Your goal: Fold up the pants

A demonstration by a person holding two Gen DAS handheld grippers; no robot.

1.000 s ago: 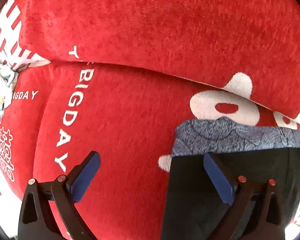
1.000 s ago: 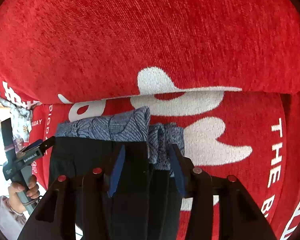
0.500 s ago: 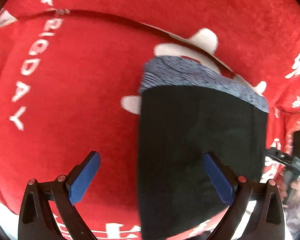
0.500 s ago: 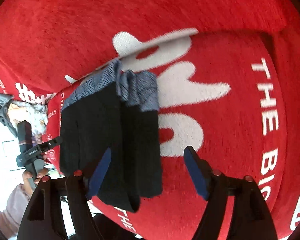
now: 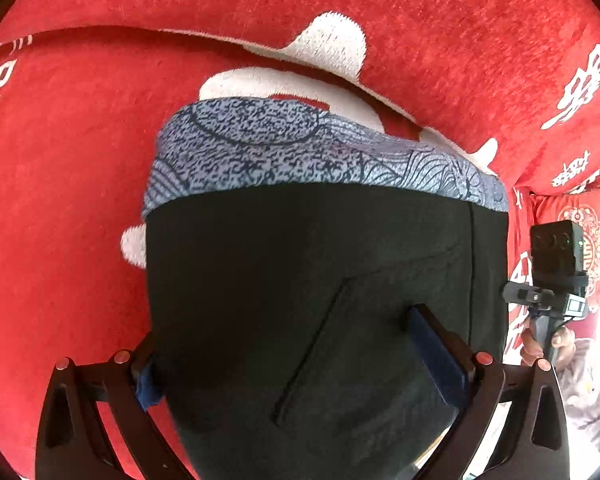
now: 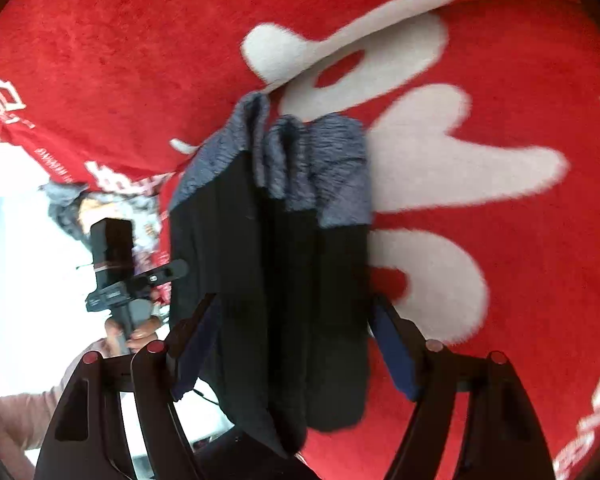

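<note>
The pants (image 5: 320, 280) lie folded into a compact black bundle on the seat of the red sofa (image 5: 60, 220), their blue-grey patterned waistband (image 5: 284, 148) pushed up against the crease where the seat meets the backrest. That spot looks chosen to leave the bundle square and out of the way, so I judge the fold to be finished or nearly so.

The left gripper (image 5: 300, 356) hovers low over the near end of the bundle, jaws spread wide, one finger on each side of the cloth and gripping nothing. The right gripper (image 6: 296, 344) straddles the stacked layers at the bundle's right edge, also wide open and empty. Each is held upright by a hand (image 6: 132, 332) on its handle, aimed along the pants toward the backrest.
</note>
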